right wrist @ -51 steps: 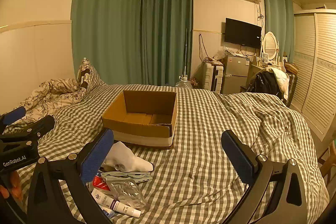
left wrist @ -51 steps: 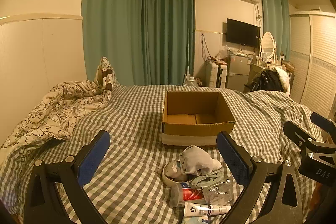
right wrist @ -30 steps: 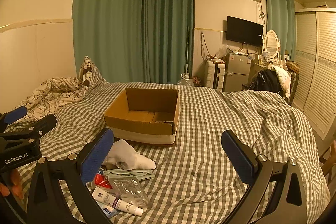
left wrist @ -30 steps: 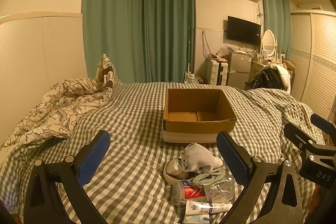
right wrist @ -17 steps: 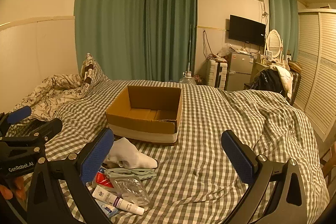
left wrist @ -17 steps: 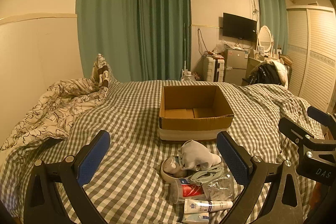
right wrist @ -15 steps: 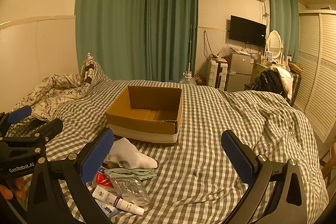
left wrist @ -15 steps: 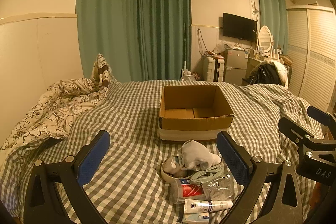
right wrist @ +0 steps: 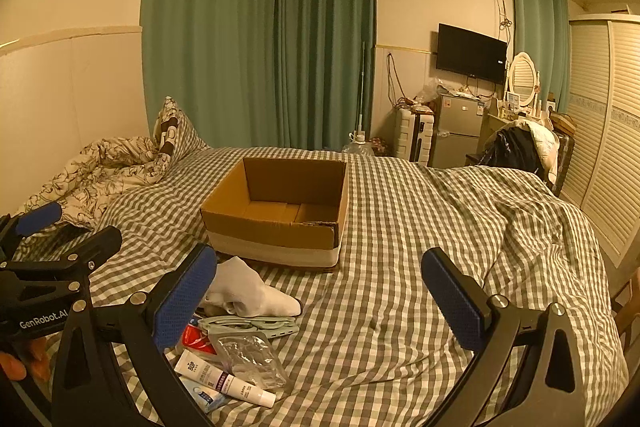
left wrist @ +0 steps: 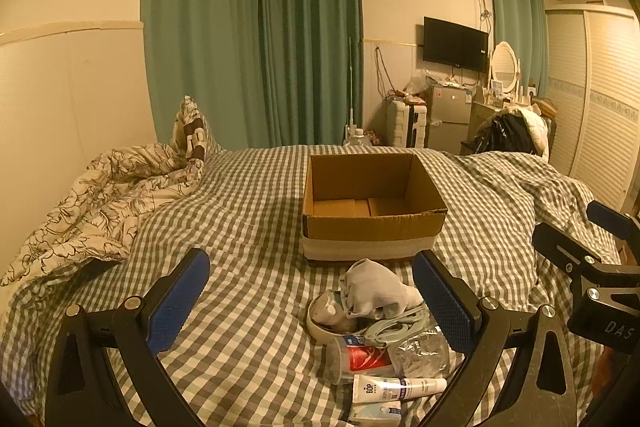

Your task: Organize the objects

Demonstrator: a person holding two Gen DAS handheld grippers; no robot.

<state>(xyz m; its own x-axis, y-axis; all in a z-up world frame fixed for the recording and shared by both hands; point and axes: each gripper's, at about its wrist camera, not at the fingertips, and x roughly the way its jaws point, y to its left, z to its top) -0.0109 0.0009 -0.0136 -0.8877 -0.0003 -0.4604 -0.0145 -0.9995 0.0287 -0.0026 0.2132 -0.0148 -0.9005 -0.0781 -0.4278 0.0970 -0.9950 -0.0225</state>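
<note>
An open, empty cardboard box stands on the checked bed. In front of it lies a small pile: a white sock, a tape roll, a pale green hanger-like piece, a clear cup with a red label, a clear plastic bag and a white tube. My left gripper is open above the pile. My right gripper is open and empty, just right of the pile.
A rumpled flowered quilt lies at the left of the bed. Green curtains hang behind. A suitcase, a small fridge and a wardrobe stand beyond the bed on the right.
Both views have risen and tilted down slightly, so the box and pile sit a little lower and nearer. Both grippers stay open and nothing was picked up.
</note>
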